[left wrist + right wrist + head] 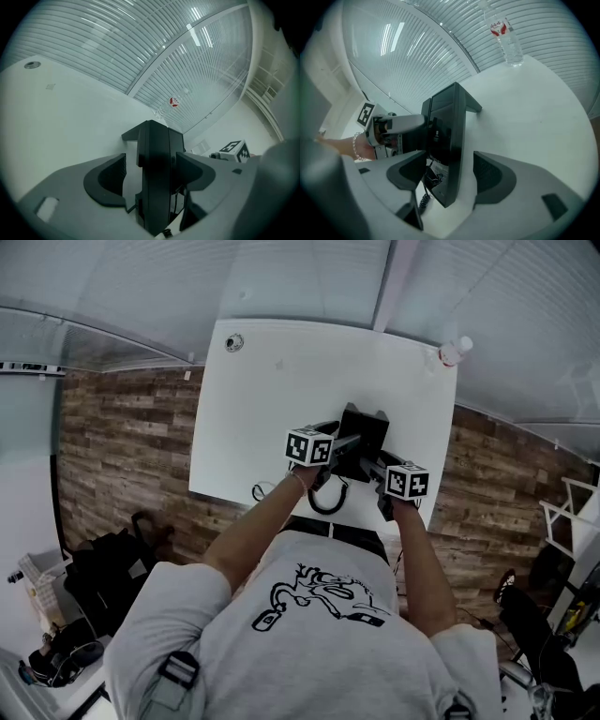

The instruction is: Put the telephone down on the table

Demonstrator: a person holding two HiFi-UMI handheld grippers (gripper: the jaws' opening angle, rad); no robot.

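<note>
Two grey plastic tongs flank one black, slab-shaped plastic telephone (pixel 366 430), tipped up on its narrow edge near the front edge of the smooth white tabletop (pixel 272 409), right of centre. On the left gripper (pixel 149 172) the ribbed dark pads stand apart, with white showing between the left pad and the casing. The right gripper (pixel 451 174) is spread too, with a gap at its right pad. Its view picks out a tightly coiled black cord (pixel 423 200); the head view shows only a dark loop. A clear ribbed water bottle (pixel 454 351) stands at the far right corner.

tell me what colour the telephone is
The telephone is black, clearest in the right gripper view.
</note>
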